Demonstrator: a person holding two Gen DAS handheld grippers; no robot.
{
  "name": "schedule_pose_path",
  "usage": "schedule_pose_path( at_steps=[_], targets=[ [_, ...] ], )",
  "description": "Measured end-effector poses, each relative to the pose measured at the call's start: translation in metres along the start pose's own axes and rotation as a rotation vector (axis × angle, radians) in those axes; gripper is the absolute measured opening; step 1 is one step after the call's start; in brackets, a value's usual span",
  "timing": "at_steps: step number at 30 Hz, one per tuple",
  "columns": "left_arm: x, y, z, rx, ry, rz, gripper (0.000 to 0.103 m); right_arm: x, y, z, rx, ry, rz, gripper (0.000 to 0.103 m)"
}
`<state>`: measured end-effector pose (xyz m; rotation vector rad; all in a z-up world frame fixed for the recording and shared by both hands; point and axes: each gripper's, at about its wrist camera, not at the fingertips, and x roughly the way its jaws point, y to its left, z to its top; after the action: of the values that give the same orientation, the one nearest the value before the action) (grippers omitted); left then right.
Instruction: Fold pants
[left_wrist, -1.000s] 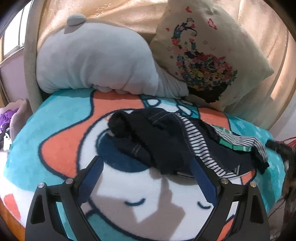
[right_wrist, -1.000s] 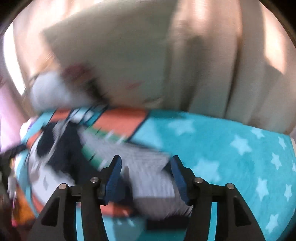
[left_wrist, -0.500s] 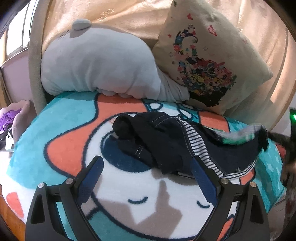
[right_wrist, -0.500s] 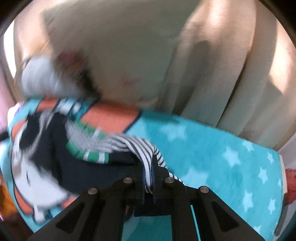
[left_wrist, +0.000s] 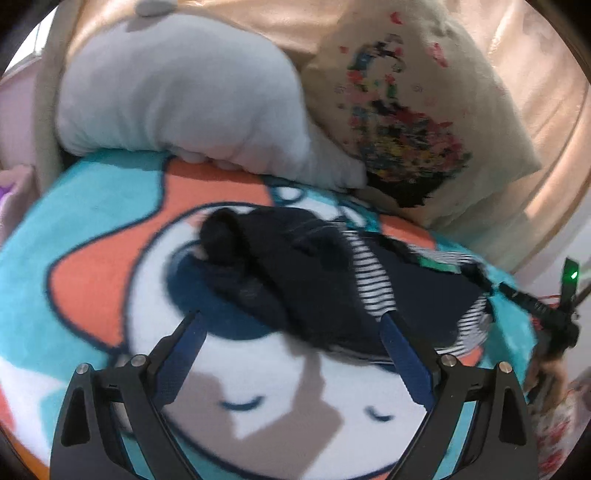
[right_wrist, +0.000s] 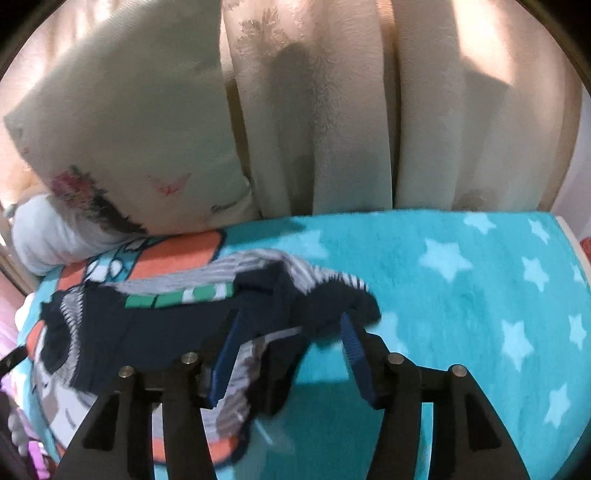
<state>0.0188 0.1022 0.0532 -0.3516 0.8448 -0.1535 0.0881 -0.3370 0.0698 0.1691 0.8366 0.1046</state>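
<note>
Right now your right hand-held gripper is standing with its jaws apart, having just been opening, and the end of the pants is lying loose between the blue pads without being pinched. Your left hand-held gripper is also spread wide and gripping nothing, hovering just short of the near edge of the heap.

The pants are lying in a crumpled, dark navy bundle on the cartoon-print blanket covering the bed, with a striped lining and a green-and-white band showing where the cloth is turned over. Behind them a grey plush cushion and a printed pillow are leaning against the curtain.

You are handling something soft, light and floppy that will likely sag and bunch the moment you lift it, and the fleecy blanket will probably drag on it. Judging by the mess, you are still at the spreading-out stage. Take hold at a firm, doubled edge such as the striped band or a hem, one corner per gripper, and pinch deep enough that a single thin layer is not slipping free.
</note>
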Motion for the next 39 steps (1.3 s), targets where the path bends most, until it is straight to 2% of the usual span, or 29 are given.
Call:
schedule_pose_path(
  at_steps=[4,6,7,8,9,10,11,13,15,18,20,22,24,25,26,31,33,35,37,39],
  targets=[
    [0.013,-0.022,0.0,0.022,0.042,-0.079,0.094,-0.01,-0.004,-0.018,0.058,-0.004,0.081,0.059],
    [0.024,-0.031,0.002,0.026,0.067,-0.097,0.086,-0.01,-0.004,-0.025,0.086,-0.001,0.102,0.059],
    [0.03,-0.035,0.003,0.033,0.079,-0.088,0.07,-0.009,-0.003,-0.031,0.095,0.002,0.115,0.059],
    [0.036,-0.04,0.004,0.044,0.096,-0.066,0.05,-0.008,-0.001,-0.034,0.095,0.003,0.12,0.059],
    [0.044,-0.046,0.005,0.06,0.116,-0.021,0.039,-0.008,0.001,-0.037,0.095,0.005,0.122,0.06],
    [0.049,-0.047,0.005,0.067,0.127,0.001,0.022,-0.006,0.003,-0.041,0.096,0.009,0.125,0.06],
    [0.054,-0.048,0.005,0.07,0.143,0.017,0.012,-0.006,0.003,-0.042,0.099,0.011,0.131,0.06],
    [0.058,-0.047,0.008,0.063,0.152,0.04,0.004,-0.006,0.004,-0.045,0.106,0.01,0.139,0.06],
    [0.048,-0.04,0.015,0.054,0.114,0.078,0.0,-0.007,0.002,-0.045,0.117,0.01,0.14,0.06],
    [0.033,-0.019,0.028,0.028,0.05,0.174,0.0,-0.009,-0.003,-0.047,0.138,0.008,0.149,0.06],
    [0.023,0.001,0.035,-0.027,0.045,0.197,0.0,-0.011,-0.004,-0.047,0.141,0.001,0.153,0.06],
    [0.015,0.01,0.036,-0.054,0.057,0.158,0.002,-0.013,-0.004,-0.048,0.147,-0.006,0.164,0.06],
    [0.012,0.011,0.03,-0.064,0.091,0.079,0.02,-0.012,-0.002,-0.048,0.154,-0.005,0.171,0.062],
    [0.013,0.008,0.025,-0.065,0.112,0.044,0.036,-0.012,-0.002,-0.049,0.155,-0.004,0.175,0.062],
    [0.014,0.005,0.02,-0.065,0.129,0.006,0.041,-0.01,-0.002,-0.05,0.158,-0.001,0.178,0.062],
    [0.025,-0.024,-0.001,-0.053,0.198,-0.152,0.042,-0.004,0.003,-0.055,0.176,0.02,0.19,0.062],
    [0.034,-0.035,-0.001,-0.052,0.212,-0.164,0.045,-0.004,0.005,-0.058,0.177,0.025,0.192,0.062],
    [0.043,-0.042,0.001,-0.048,0.223,-0.155,0.058,-0.006,0.006,-0.06,0.176,0.025,0.191,0.062],
    [0.054,-0.048,0.003,-0.044,0.244,-0.113,0.065,-0.008,0.004,-0.062,0.184,0.021,0.196,0.062],
    [0.063,-0.051,0.004,-0.056,0.26,-0.093,0.065,-0.01,0.002,-0.063,0.192,0.019,0.197,0.062]
  ],
)
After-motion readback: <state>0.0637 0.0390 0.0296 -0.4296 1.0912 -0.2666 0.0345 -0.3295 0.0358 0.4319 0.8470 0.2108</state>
